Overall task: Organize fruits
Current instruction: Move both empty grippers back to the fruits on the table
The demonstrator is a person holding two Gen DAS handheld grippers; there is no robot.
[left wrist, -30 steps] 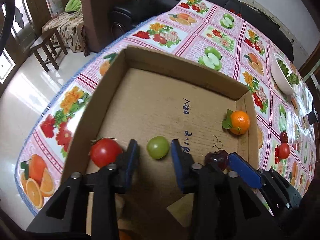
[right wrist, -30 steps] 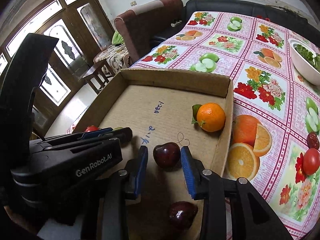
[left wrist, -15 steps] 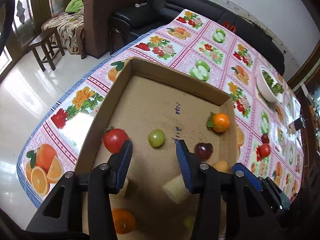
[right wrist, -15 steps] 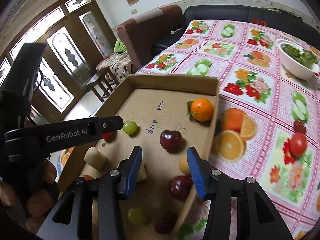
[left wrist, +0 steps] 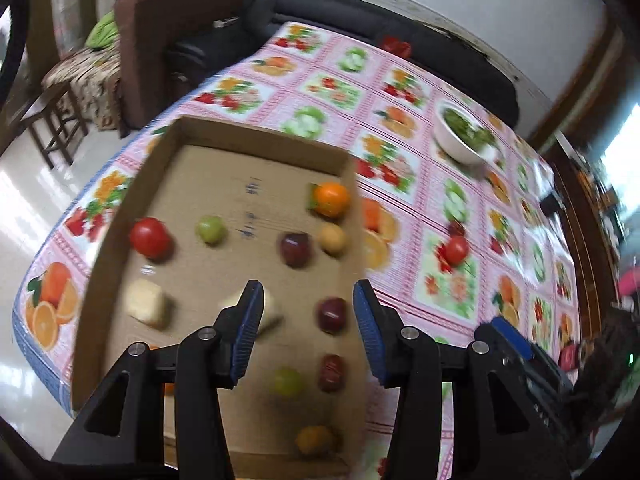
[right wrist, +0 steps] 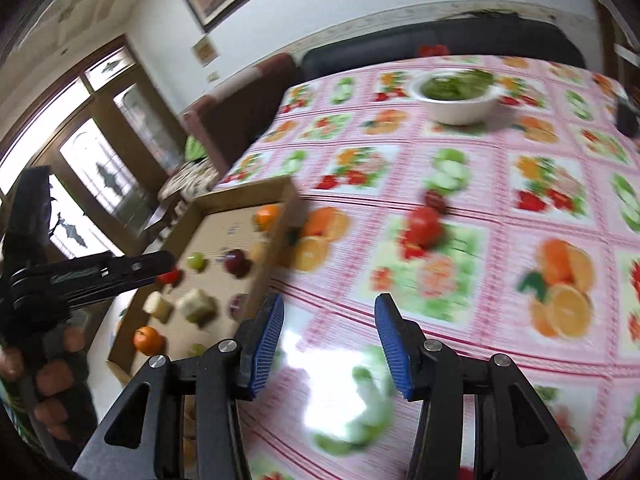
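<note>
A shallow cardboard box (left wrist: 256, 136) holds several fruits: a red tomato (left wrist: 149, 237), a green fruit (left wrist: 210, 229), an orange (left wrist: 330, 199), dark red fruits (left wrist: 295, 249) and pale chunks (left wrist: 145, 307). My left gripper (left wrist: 308, 332) is open and empty above the box's near right part. My right gripper (right wrist: 329, 340) is open and empty over the tablecloth, right of the box (right wrist: 244, 195). A red tomato (right wrist: 424, 225) and a small dark fruit (right wrist: 436, 200) lie loose on the cloth; the tomato also shows in the left wrist view (left wrist: 457, 249).
A white bowl of greens (right wrist: 460, 96) stands at the far side of the table. The pink tablecloth (right wrist: 500, 280) carries printed fruit pictures. A dark sofa (left wrist: 360, 40) and a brown armchair (left wrist: 160, 40) stand behind the table. The left gripper (right wrist: 92, 276) shows at the right wrist view's left.
Both grippers have lifted back from the box and opened wider. The right gripper has swung right, out over the tablecloth. The green and dark red fruits stay in the box.
</note>
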